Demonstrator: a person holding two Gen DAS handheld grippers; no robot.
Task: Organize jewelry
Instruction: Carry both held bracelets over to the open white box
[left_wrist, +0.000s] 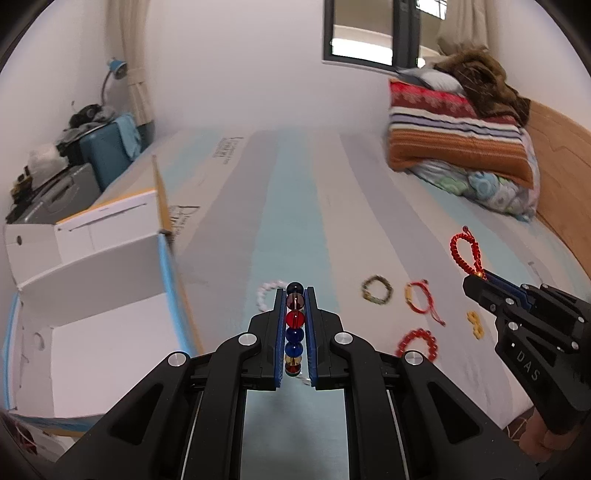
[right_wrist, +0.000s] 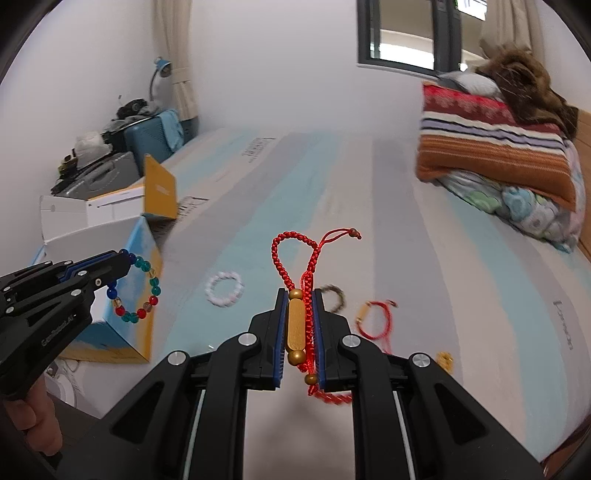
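Note:
My left gripper (left_wrist: 294, 291) is shut on a multicoloured glass bead bracelet (left_wrist: 294, 319), held above the bed; the right wrist view shows that gripper (right_wrist: 123, 258) with the bracelet (right_wrist: 137, 288) hanging from it. My right gripper (right_wrist: 298, 295) is shut on a red braided cord bracelet with a gold tube bead (right_wrist: 296, 330); it shows at the right of the left wrist view (left_wrist: 476, 275), cord loop (left_wrist: 461, 251) sticking up. On the bed lie a white bead bracelet (right_wrist: 225, 288), an olive bead bracelet (left_wrist: 376, 290), a thin red cord bracelet (left_wrist: 419, 297), a red bead bracelet (left_wrist: 417, 343) and a small gold piece (left_wrist: 474, 323).
An open white cardboard box with blue and yellow edges (left_wrist: 103, 317) stands at the left on the striped bedsheet (left_wrist: 288, 206). Folded blankets and pillows (left_wrist: 458, 136) are stacked at the far right. Suitcases and clutter (left_wrist: 85, 147) sit beyond the bed's left side.

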